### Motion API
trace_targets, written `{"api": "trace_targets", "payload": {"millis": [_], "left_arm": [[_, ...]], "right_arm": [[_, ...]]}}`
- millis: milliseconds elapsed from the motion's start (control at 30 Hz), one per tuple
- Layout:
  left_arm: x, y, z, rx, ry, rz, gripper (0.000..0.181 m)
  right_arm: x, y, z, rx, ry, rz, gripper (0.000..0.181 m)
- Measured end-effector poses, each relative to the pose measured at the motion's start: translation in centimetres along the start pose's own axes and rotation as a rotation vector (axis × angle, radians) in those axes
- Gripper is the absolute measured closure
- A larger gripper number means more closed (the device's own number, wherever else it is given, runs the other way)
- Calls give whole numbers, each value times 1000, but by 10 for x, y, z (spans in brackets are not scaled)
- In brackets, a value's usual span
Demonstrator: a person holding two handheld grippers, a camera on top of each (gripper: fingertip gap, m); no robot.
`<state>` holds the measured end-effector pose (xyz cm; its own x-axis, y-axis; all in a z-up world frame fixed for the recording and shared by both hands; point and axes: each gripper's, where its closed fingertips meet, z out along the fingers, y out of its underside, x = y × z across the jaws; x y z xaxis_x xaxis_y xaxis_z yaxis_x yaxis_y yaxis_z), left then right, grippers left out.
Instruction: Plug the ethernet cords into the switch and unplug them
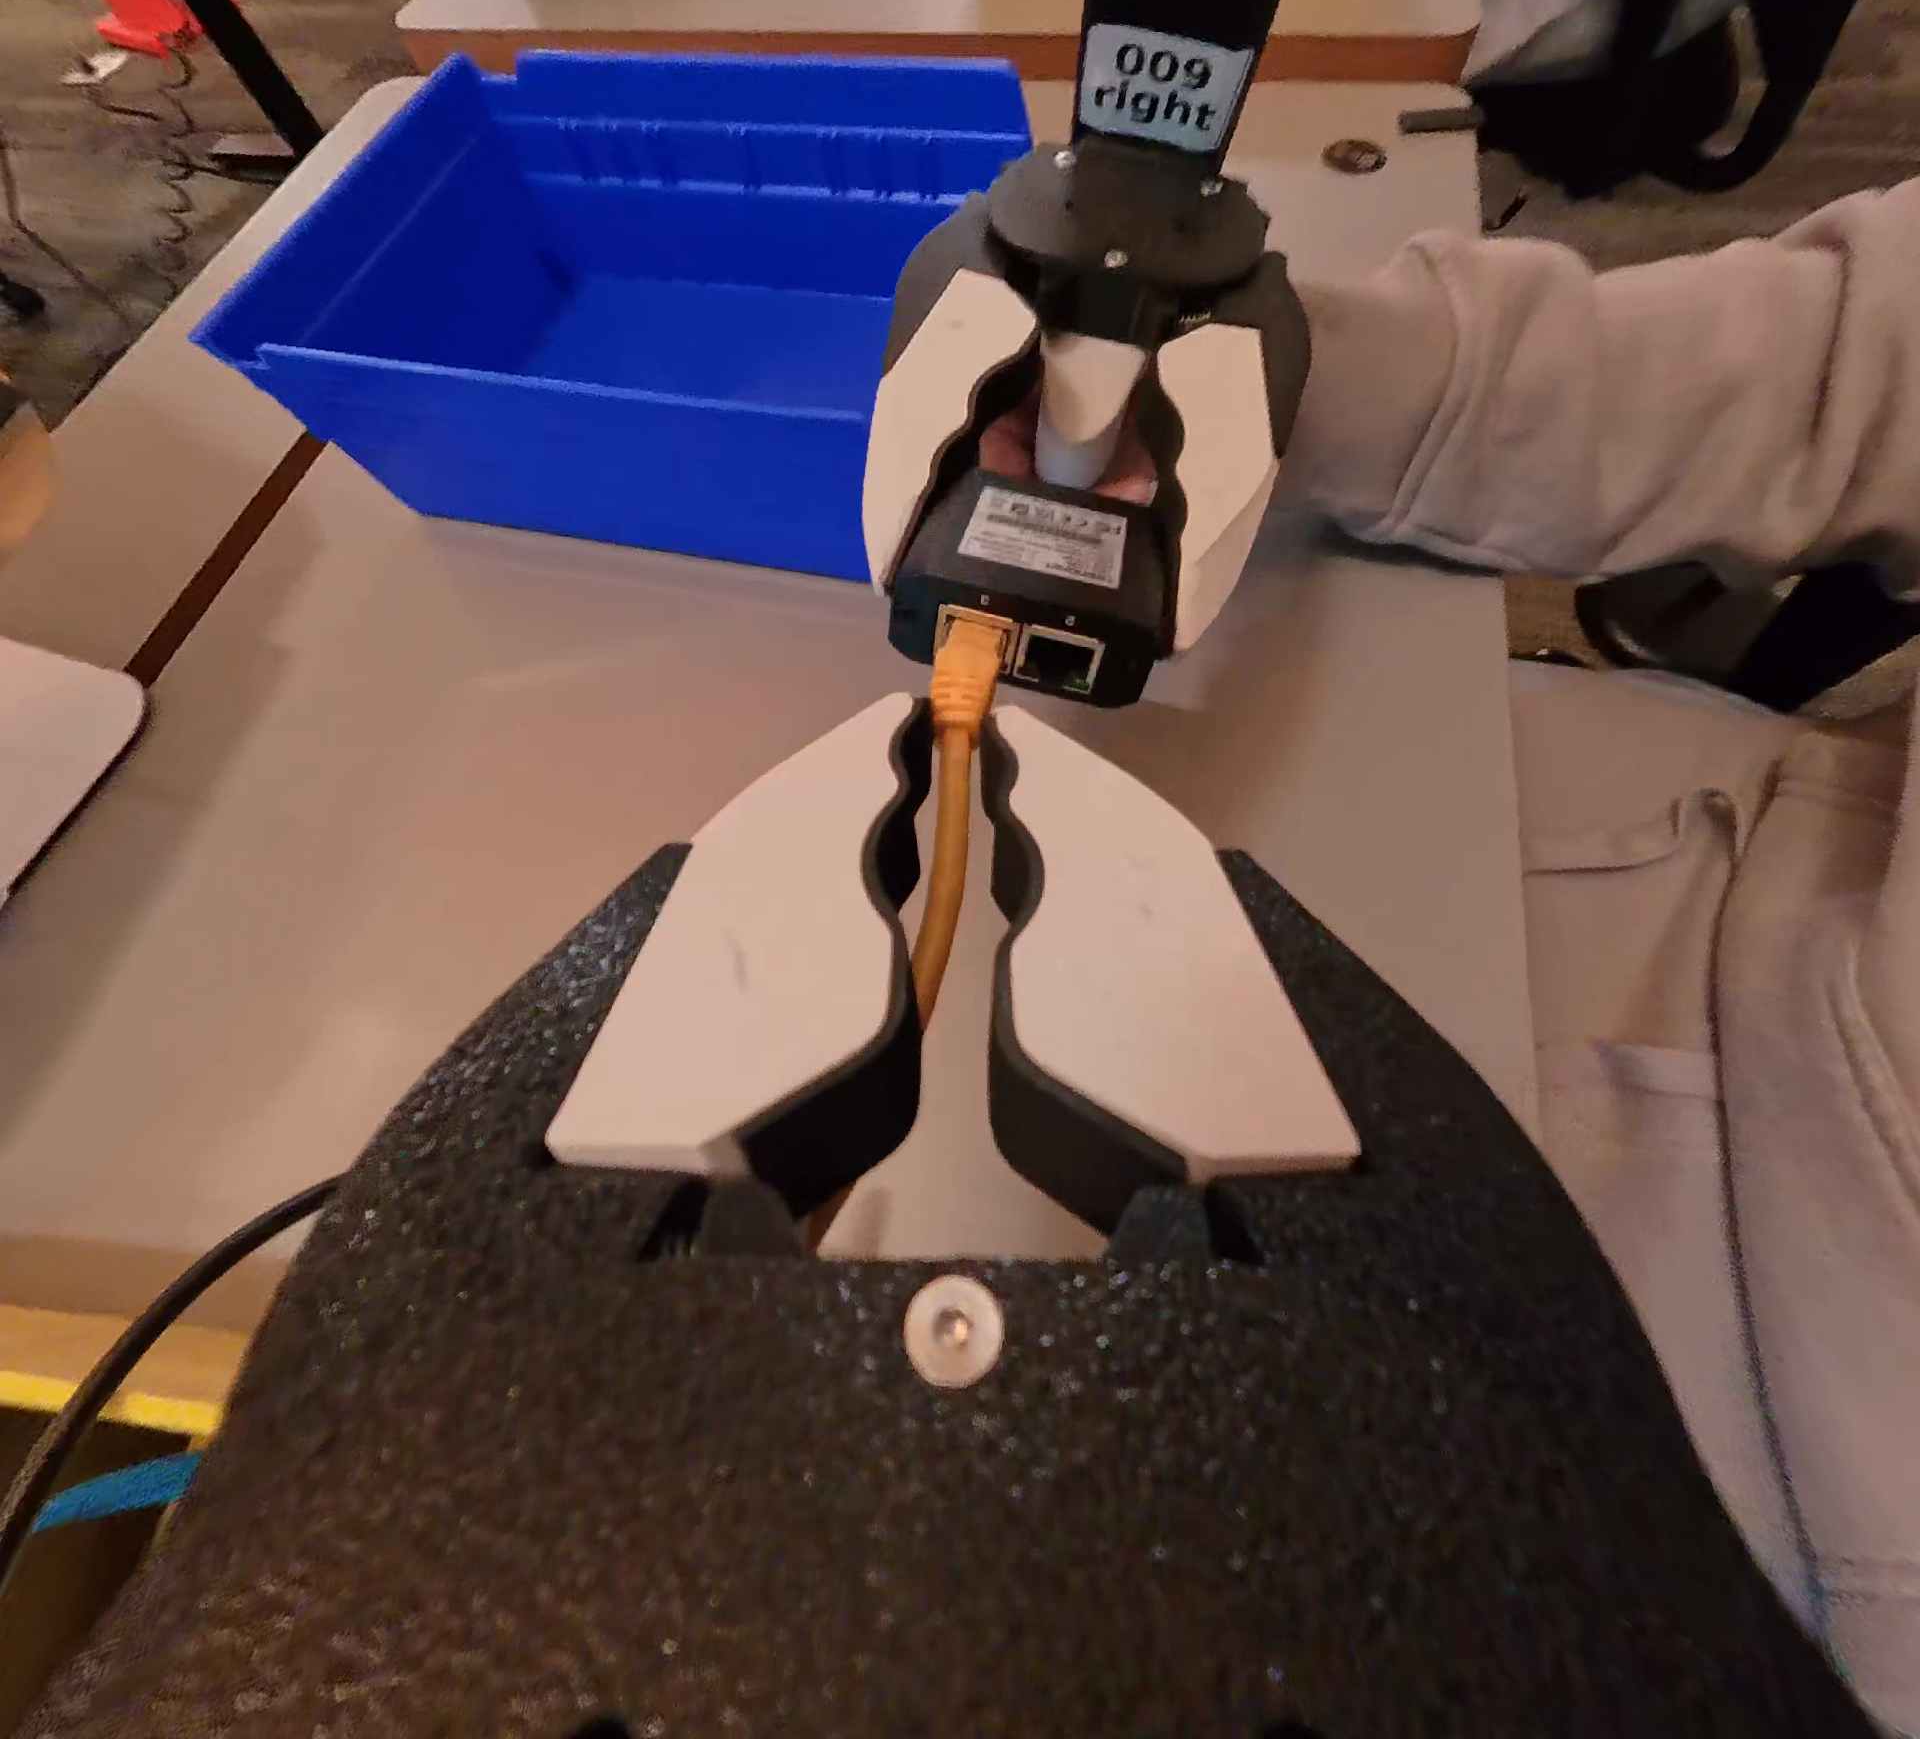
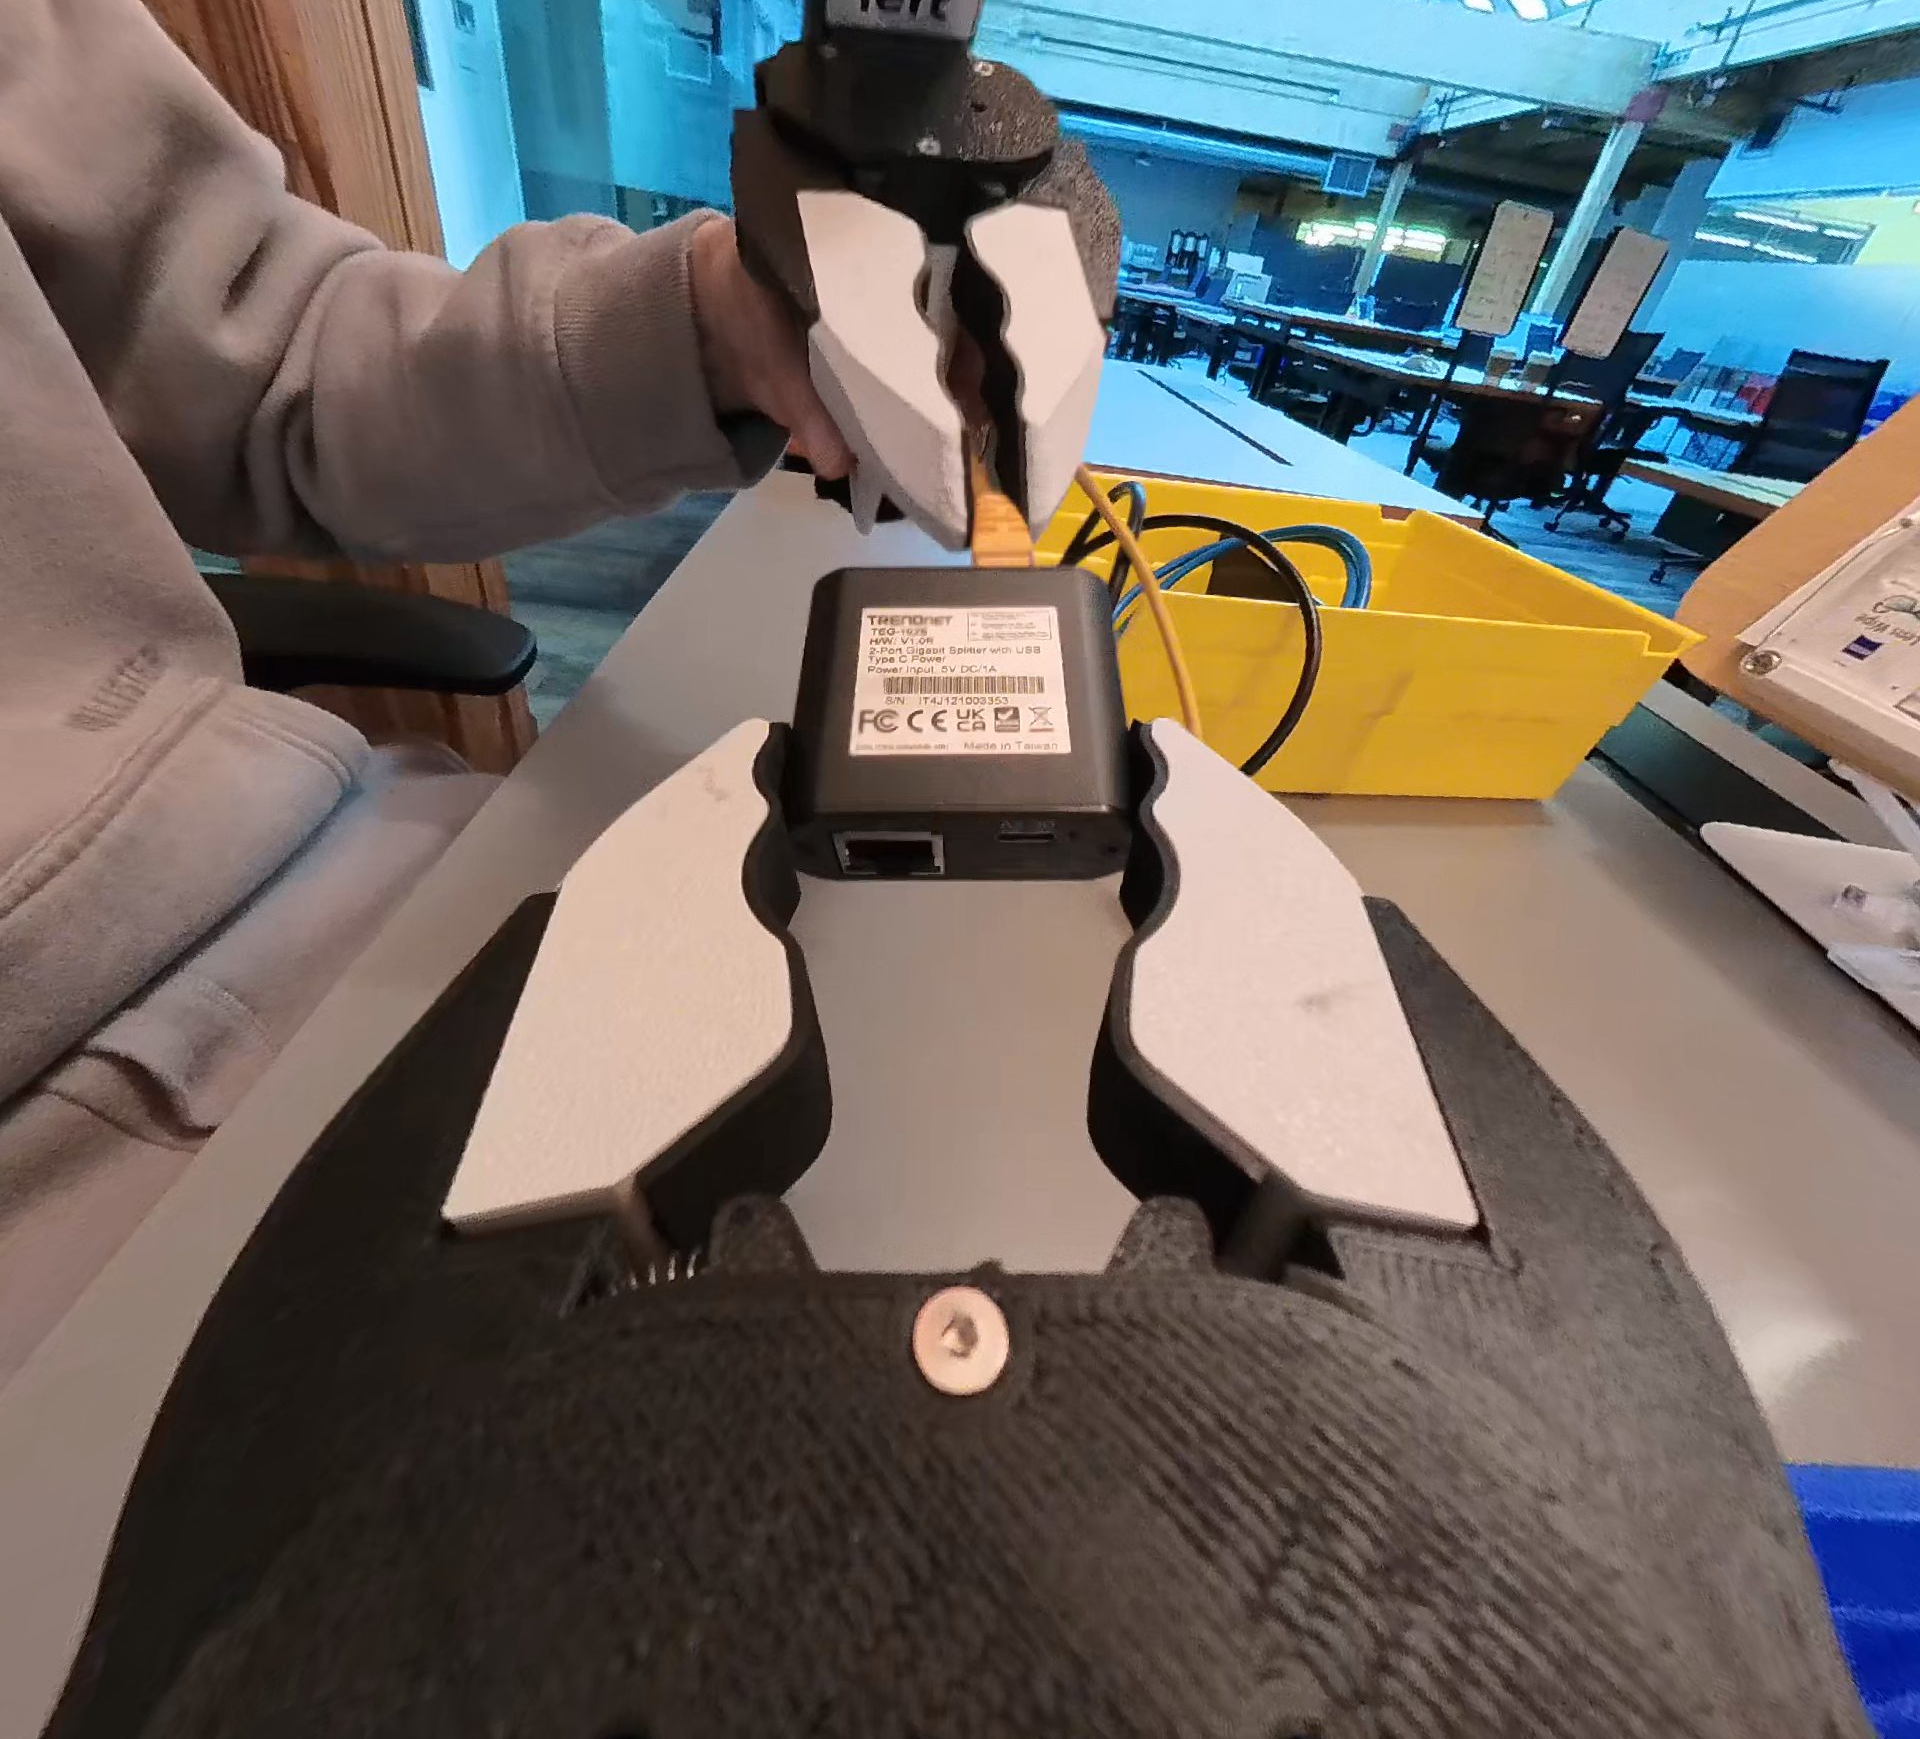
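Your right tongs (image 2: 961,832) clamp the black switch (image 2: 956,702) by its two sides, holding it above the worktop (image 1: 520,754) so its ports face the other hand. Your left tongs (image 1: 954,723) pinch the orange cord (image 1: 951,858) just behind its plug, which sits in one port. The neighbouring port stays empty. Spare cords wait in the yellow bin (image 2: 1455,681).

the right gripper (image 2: 956,754) clamps the black switch (image 2: 956,702); the left gripper (image 2: 977,505) pinches the orange cord (image 2: 1000,531) at its far side.
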<state>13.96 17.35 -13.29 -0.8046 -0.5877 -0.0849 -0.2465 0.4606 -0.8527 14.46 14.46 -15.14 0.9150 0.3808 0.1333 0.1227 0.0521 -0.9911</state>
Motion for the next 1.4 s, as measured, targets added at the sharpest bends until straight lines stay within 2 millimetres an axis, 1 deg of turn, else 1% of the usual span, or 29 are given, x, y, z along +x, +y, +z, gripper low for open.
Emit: {"api": "trace_targets", "payload": {"millis": [100, 167, 200, 267, 333, 367, 467, 667, 767, 900, 1033, 1067, 1100, 1133, 1167, 1233, 1267, 1300, 1333, 1367, 1400], "left_arm": [[-2, -2, -3, 46, -22, 4, 173], [-7, -5, -3, 79, -65, -3, 173], [-9, -6, -3, 86, -83, 2, 173], [-13, -9, -3, 115, -123, 4, 173], [-14, -14, -3, 154, -139, -5, 173], [-15, -15, -3, 165, -141, -9, 173], [-15, -16, -2, 190, -135, -8, 173], [-14, -17, -3, 233, -81, 4, 173], [-11, -16, -4, 234, -31, 21, 173], [-11, -18, -6, 249, -17, 17, 173], [-13, -16, -7, 249, -40, -1, 173], [-14, -19, -9, 270, -48, -6, 172], [-17, -23, -12, 304, -62, -23, 167], [-22, -27, -16, 334, -90, -50, 156], [-31, -30, -21, 352, -154, -89, 141], [-57, -36, -43, 384, -406, -151, 108], [-61, -40, -57, 420, -515, -153, 104], [-58, -46, -67, 468, -581, -143, 107], [-53, -49, -73, 500, -623, -156, 117], [-50, -45, -72, 493, -649, -199, 121], [-46, -38, -63, 450, -633, -253, 118]], "right_arm": [[1, -2, 2, 17, 4, 7, 120], [5, -4, 3, 27, 42, -5, 120], [8, -5, 3, 36, 52, 16, 120], [16, -12, 2, 92, 95, 68, 119], [20, -20, -1, 167, 112, 102, 119], [21, -20, -1, 177, 108, 124, 119], [23, -21, -2, 214, 136, 103, 118], [24, -24, -2, 217, 140, 115, 117], [18, -28, -2, 240, 89, 145, 118], [16, -20, 2, 163, 93, 116, 118], [18, -22, 2, 141, 142, 27, 118], [19, -25, 3, 149, 151, 25, 118], [20, -28, 3, 159, 163, 19, 118], [22, -28, 4, 154, 192, 11, 118], [25, -28, 4, 145, 223, 0, 118], [30, -29, 3, 131, 268, -13, 118], [36, -30, 1, 128, 312, -20, 117], [40, -31, -1, 130, 340, -20, 117], [43, -33, -4, 140, 367, -19, 118], [48, -34, -7, 147, 408, -24, 118], [51, -34, -8, 140, 431, -33, 118]]}}
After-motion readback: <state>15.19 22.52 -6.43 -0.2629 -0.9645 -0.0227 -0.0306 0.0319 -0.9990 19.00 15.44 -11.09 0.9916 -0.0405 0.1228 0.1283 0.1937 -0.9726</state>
